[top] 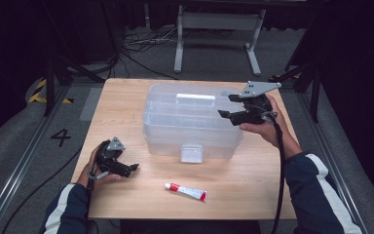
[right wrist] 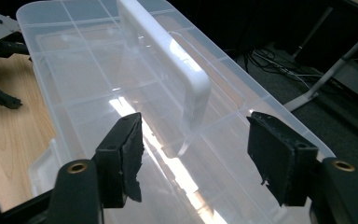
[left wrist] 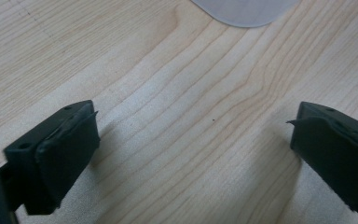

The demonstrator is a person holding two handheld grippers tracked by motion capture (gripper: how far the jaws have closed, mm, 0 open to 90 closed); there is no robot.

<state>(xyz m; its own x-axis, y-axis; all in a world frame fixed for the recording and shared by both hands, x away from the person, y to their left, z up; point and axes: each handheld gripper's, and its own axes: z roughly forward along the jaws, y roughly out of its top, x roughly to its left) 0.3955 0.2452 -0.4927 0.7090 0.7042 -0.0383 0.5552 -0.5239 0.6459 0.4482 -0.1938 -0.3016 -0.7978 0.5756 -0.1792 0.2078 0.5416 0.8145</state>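
My right gripper (top: 230, 106) jaws apart over the clear lidded storage box (top: 193, 122) mid-table, its white handle (right wrist: 168, 56) ahead, inner compartments look empty, my left gripper (top: 129, 168) spread wide above bare table (left wrist: 182, 107), tube (top: 185, 192) lying near the front edge

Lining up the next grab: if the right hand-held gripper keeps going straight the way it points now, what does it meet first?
Most likely the white handle on the clear box lid. The right hand-held gripper hovers open above the lid, aimed along it, with the handle's near end just ahead between the jaws. Depth is hard to judge.
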